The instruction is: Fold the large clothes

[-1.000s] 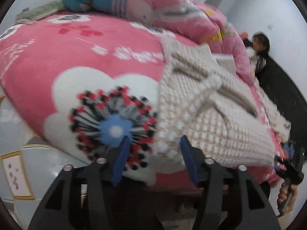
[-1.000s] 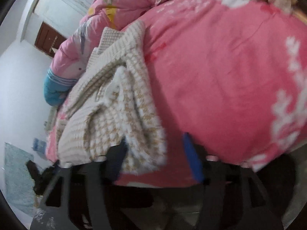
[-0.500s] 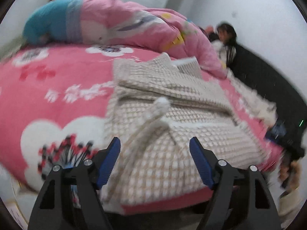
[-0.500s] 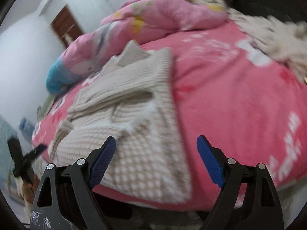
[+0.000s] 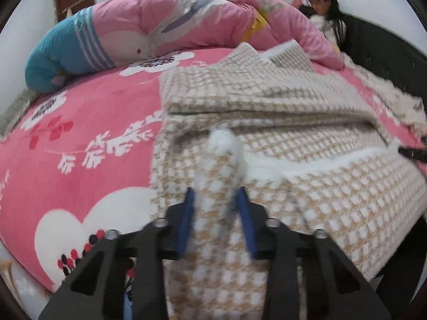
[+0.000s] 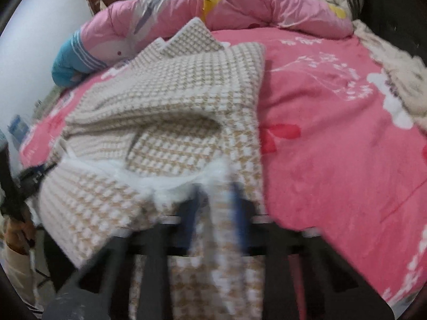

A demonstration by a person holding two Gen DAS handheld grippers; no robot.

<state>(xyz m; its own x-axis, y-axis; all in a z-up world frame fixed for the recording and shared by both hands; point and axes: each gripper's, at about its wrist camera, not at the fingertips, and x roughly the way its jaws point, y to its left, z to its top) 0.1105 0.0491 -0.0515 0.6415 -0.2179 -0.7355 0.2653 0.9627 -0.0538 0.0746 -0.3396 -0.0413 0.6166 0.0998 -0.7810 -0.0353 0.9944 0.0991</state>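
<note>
Because you needed the near hem lifted evenly at two places, your left tongs (image 5: 214, 200) had just been closing and were clenched on a ridge of the houndstooth garment (image 5: 267, 138), the cloth bunched between the blue pads. Your right tongs (image 6: 213, 194) had likewise just been closing and gripped the same garment's (image 6: 170, 112) fluffy white-trimmed edge; the picture was blurred there, but fabric plainly ran between the pads. Just beyond both tongs the garment lay on the bed (image 5: 80, 122), its sleeves already folded across the body, so I judge the hem was held ready to carry away from you, toward the collar. Beyond the collar lay a rolled pink quilt (image 5: 186, 26), clear of the fold's landing place. Past that, a person (image 5: 323, 8) rested by the dark headboard (image 5: 387, 53).
</note>
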